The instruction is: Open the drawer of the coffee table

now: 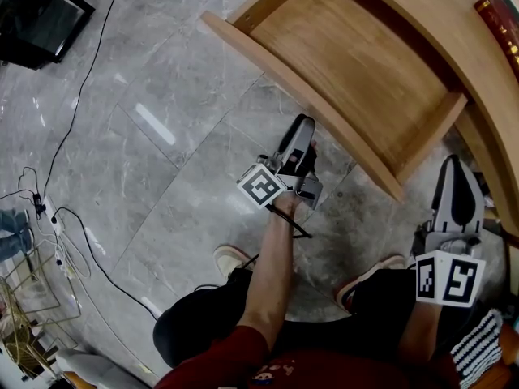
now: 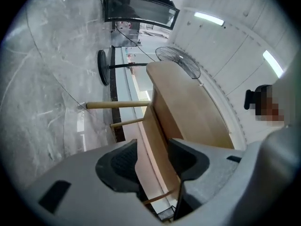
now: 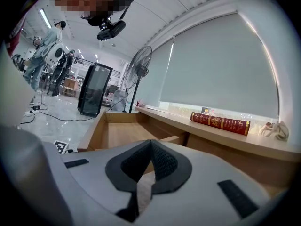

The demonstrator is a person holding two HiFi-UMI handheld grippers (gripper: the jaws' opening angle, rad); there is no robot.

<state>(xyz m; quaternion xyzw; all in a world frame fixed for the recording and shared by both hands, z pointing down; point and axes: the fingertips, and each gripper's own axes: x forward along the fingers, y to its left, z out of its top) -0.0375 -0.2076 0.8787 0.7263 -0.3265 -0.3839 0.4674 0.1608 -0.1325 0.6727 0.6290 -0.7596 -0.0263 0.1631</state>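
Out front of coffee tbl (image 1: 454, 43), light-wood drawer (image 1: 349, 71) stands wide open.

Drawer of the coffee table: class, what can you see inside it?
Only a bare wooden bottom shows inside the drawer; no objects lie on the visible part. Any portion remaining under the coffee table top is covered.

Floor's all glossy grey marble tile (image 1: 162, 120) with thin black cables (image 1: 81, 96) snaking across it. A tall black glass-fronted cabinet (image 3: 94, 89) stands out there near a black pedestal fan (image 3: 142, 62). One wall's basically a big window under a pale grey roller blind (image 3: 221, 65), and long white strip lights (image 2: 209, 18) run along the white panelled ceiling.
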